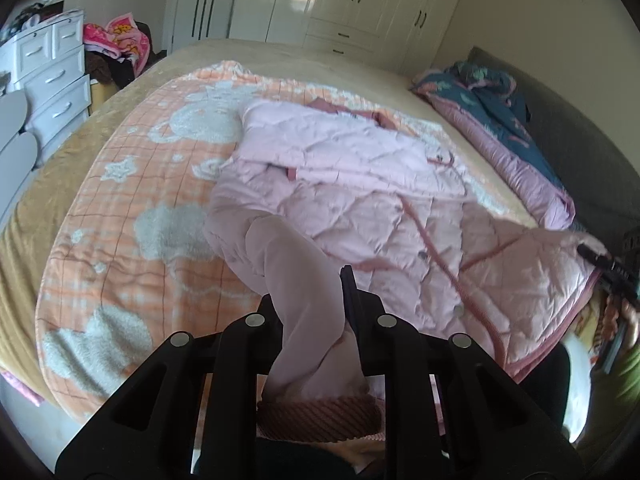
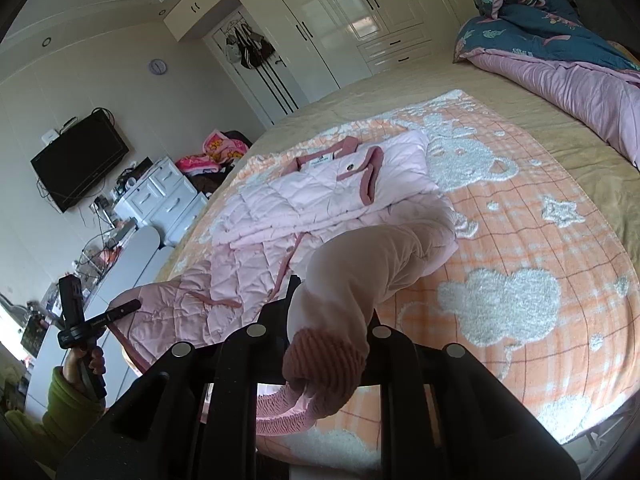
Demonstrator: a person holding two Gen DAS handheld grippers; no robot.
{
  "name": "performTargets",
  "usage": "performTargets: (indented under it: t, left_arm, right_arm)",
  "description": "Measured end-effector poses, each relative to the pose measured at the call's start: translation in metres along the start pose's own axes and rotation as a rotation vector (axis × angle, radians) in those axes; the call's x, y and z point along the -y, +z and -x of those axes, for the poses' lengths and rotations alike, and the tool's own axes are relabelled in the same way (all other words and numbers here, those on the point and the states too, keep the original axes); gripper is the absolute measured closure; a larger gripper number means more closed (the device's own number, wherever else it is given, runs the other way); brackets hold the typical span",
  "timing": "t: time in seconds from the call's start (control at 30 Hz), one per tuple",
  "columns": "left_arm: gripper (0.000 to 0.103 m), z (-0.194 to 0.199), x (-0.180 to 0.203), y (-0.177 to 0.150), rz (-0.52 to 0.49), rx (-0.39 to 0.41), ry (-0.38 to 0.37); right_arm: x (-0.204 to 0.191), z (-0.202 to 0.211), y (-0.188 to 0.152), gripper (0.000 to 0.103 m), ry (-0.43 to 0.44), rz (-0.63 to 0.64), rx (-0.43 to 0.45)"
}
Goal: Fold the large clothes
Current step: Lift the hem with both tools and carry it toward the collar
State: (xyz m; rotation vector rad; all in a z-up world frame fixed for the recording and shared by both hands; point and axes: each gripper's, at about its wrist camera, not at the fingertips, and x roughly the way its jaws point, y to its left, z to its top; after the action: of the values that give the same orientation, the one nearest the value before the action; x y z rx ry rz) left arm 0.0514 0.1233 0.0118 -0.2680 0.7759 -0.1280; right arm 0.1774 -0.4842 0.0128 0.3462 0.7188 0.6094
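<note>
A pale pink quilted jacket (image 1: pixel 360 184) with darker pink trim lies partly folded on an orange-and-white blanket (image 1: pixel 120 208) on the bed. My left gripper (image 1: pixel 310 292) is shut on a sleeve (image 1: pixel 300 280) of the jacket; its ribbed pink cuff (image 1: pixel 320 412) hangs between the jaws. In the right wrist view my right gripper (image 2: pixel 332 312) is shut on a jacket sleeve (image 2: pixel 360 272) with its ribbed cuff (image 2: pixel 324 360) bunched at the jaws. The jacket (image 2: pixel 320 188) lies beyond. The other hand-held gripper (image 2: pixel 100 320) pinches the jacket hem at the left; it also shows in the left wrist view (image 1: pixel 608 268).
A rolled navy-and-pink duvet (image 1: pixel 500 112) lies along the bed's far side, seen too in the right wrist view (image 2: pixel 560 60). White drawers (image 1: pixel 52 80) and a pile of clothes (image 1: pixel 120 48) stand by the bed. White wardrobes (image 2: pixel 340 20) line the wall; a TV (image 2: pixel 76 160) hangs left.
</note>
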Motion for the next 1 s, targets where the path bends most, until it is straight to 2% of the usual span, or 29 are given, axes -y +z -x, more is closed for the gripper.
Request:
performTargets:
  t: [0.27,0.7,1.0]
  left_arm:
    - [0.091,0.005,-0.006,0.037,0.09,0.09,-0.036]
    - [0.09,-0.002,-0.006,0.091,0.165,0.189,-0.038]
    - [0.089,-0.011,0.002,0.121,0.157,0.267,0.025]
  right_arm:
    - [0.004,0.001,0.026,0.087,0.015,-0.036,0.065]
    - [0.014,-0.014,0.077,0.087,0.033,-0.092,0.139]
    - [0.021,-0.034,0.114,0.087,0.045,-0.127,0.17]
